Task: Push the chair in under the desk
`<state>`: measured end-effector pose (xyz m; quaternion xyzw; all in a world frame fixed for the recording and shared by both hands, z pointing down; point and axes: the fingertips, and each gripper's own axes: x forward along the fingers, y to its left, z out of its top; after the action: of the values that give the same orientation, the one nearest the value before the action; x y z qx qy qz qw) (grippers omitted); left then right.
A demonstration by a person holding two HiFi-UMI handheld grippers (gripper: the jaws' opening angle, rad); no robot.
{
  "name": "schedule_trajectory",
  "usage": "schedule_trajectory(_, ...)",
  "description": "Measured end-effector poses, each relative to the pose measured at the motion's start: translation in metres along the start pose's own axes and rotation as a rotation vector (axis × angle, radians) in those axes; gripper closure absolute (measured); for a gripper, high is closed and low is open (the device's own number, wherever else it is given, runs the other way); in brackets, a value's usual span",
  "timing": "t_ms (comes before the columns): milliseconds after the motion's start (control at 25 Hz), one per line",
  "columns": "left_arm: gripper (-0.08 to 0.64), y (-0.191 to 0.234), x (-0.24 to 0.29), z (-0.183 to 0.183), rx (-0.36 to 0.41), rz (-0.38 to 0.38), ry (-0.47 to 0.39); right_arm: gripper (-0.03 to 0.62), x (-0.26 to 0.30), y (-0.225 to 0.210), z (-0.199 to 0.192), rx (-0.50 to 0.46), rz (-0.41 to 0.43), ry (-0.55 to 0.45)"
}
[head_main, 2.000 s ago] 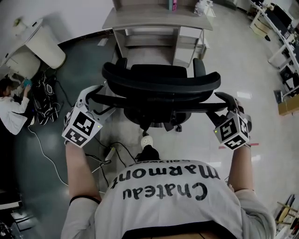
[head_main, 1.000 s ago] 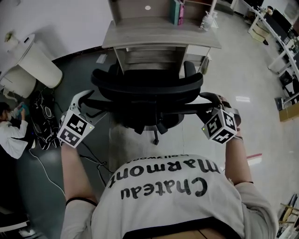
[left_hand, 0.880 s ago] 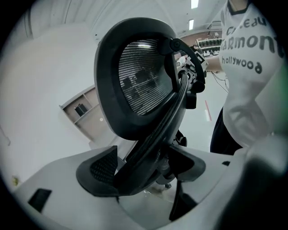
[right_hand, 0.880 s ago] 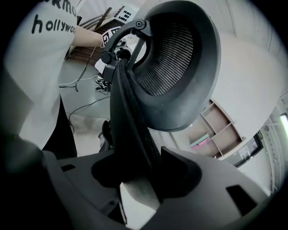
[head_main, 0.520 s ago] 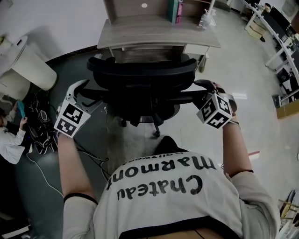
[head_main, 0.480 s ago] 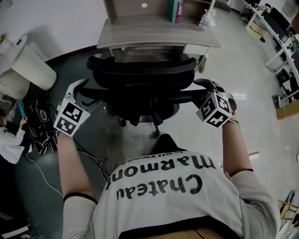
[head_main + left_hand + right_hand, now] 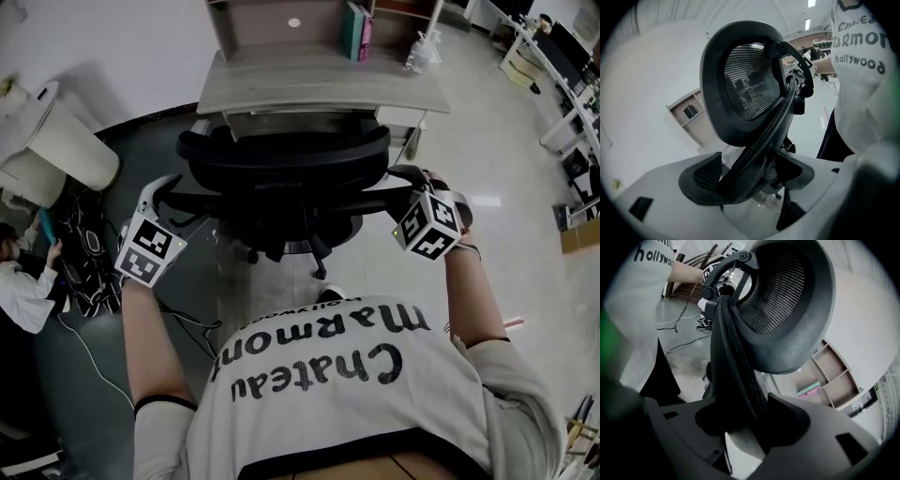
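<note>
Chair (image 7: pixel 281 178) position: directly in front of the worktop (image 7: pixel 319 80), with the rear of the backrest toward the person holding the grippers. The top of the backrest lies just short of the worktop's front edge. In the head view the backrest hides the seat, so how far the seat reaches under the worktop cannot be told. The castor base (image 7: pixel 300 248) shows below the backrest, on the floor (image 7: pixel 450 141).

Far left: a second person (image 7: pixel 23 286) sits low on the dark floor area, near a white container (image 7: pixel 66 141) and a tangle of cables (image 7: pixel 89 253).

Left gripper (image 7: pixel 752 177): located at the left end of the chair's rear frame bar (image 7: pixel 776 122). The jaws are closed on this bar, one pad against each side, and stand apart only by the bar's thickness. Its marker cube (image 7: pixel 150 251) faces up toward the head camera.

Centre: the worktop carries upright books (image 7: pixel 359 28) at the back and a clear bag (image 7: pixel 424 52) near its right rear corner.

Right gripper (image 7: pixel 750 423): located at the right end of the same bar. The jaws are partly closed and clamped on the bar, both pads in contact. Its marker cube (image 7: pixel 429 225) sits just right of the backrest.

Far right: a cardboard box (image 7: pixel 581 234) stands on the pale floor, well apart from the chair.
</note>
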<state>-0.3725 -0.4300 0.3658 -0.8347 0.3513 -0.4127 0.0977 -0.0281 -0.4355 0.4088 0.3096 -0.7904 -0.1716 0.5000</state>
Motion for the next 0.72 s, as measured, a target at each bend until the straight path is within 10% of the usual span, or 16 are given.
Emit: schedule_trajectory(720, 0.204, 0.039, 0.028, -0.006, -0.017, -0.012, 0.05, 0.37, 0.031, -0.027, 0.017, 0.017, -0.004, -0.074)
